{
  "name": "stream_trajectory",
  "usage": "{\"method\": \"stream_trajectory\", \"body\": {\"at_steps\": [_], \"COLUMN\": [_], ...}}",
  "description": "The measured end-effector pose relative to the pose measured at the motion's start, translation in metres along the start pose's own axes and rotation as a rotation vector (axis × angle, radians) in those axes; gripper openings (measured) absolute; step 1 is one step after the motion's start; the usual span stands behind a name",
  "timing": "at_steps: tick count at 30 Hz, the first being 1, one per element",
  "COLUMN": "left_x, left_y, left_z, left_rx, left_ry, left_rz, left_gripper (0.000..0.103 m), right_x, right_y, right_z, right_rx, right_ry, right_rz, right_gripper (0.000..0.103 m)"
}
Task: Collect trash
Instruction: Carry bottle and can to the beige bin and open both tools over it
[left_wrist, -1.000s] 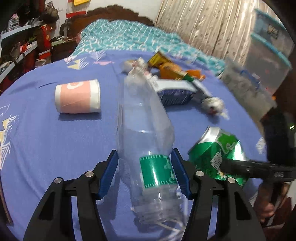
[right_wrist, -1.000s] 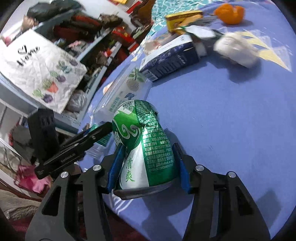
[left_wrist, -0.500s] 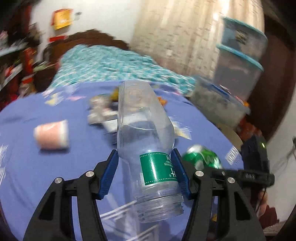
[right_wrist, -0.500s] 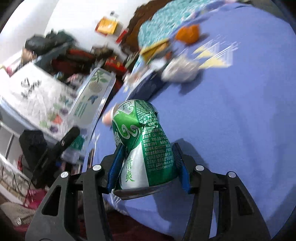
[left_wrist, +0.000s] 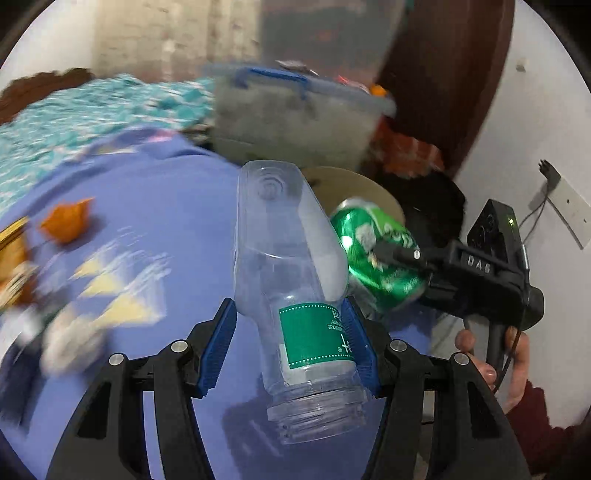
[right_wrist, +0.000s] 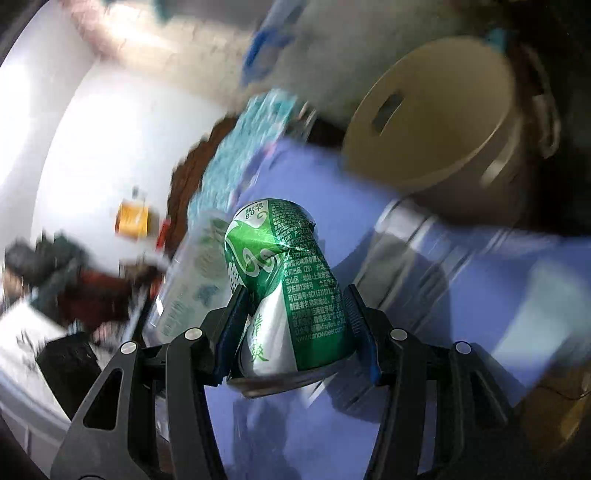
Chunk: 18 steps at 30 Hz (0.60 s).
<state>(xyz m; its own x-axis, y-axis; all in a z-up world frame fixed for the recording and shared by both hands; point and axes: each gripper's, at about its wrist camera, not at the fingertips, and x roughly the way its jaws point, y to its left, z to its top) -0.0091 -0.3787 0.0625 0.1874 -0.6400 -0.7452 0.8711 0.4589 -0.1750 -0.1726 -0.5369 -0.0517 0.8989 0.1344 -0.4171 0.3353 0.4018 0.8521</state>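
Note:
A clear plastic bottle (left_wrist: 288, 258) with a green label sits neck-down between the blue pads of my left gripper (left_wrist: 291, 339), which is shut on it. Just to its right hangs a dented green can (left_wrist: 376, 254), held by my right gripper (left_wrist: 406, 254) with a person's hand (left_wrist: 517, 358) on its handle. In the right wrist view the can (right_wrist: 291, 288) stands upright between the pads of the right gripper (right_wrist: 291, 325), with the bottle (right_wrist: 195, 273) blurred to its left. A beige round bin (right_wrist: 432, 110) with a slotted lid lies ahead, past the bed's edge.
The purple bedsheet (left_wrist: 155, 206) still carries an orange peel (left_wrist: 68, 219) and blurred scraps (left_wrist: 70, 339) at the left. A clear storage box (left_wrist: 295, 118) with a blue handle stands behind the bin's beige top (left_wrist: 354, 184). A white wall with a socket (left_wrist: 569, 206) is at the right.
Both grippers have swung right across the bed with the bottle and the can still held. The paper cup and carton have left the view, and the bin and storage box have come in.

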Motion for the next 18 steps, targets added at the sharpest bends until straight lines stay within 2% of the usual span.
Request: {"method": "stream_trajectory", "body": {"at_steps": [3,9,15,17,18], "left_x": [0.046,0.112,0.160,0.169,0.171], "left_y": [-0.014,-0.037,-0.043,-0.046,-0.047], "left_z": [0.032,0.083,0.102,0.103,0.104], "left_rx": [0.010,-0.005,-0.036,-0.038,-0.045], "left_ry": [0.047,0.103,0.169,0.188,0.191], "left_rz": [-0.047,-0.107,-0.111,-0.097,-0.098], "left_gripper": [0.055,0.055,0.057,0.061,0.067], "right_x": [-0.010,-0.011,0.005,0.006,0.006], "right_y": [-0.011,-0.038,-0.052,-0.056,-0.057], "right_z": [0.030,0.081,0.116,0.120,0.124], "right_rx": [0.042,0.076,0.021,-0.003,-0.013], "right_ry": [-0.072,-0.119,-0.119,-0.118,-0.114], "right_rz": [-0.039,-0.157,-0.347,-0.378,-0.380], "right_gripper": [0.055,0.055,0.056,0.058,0.062]}}
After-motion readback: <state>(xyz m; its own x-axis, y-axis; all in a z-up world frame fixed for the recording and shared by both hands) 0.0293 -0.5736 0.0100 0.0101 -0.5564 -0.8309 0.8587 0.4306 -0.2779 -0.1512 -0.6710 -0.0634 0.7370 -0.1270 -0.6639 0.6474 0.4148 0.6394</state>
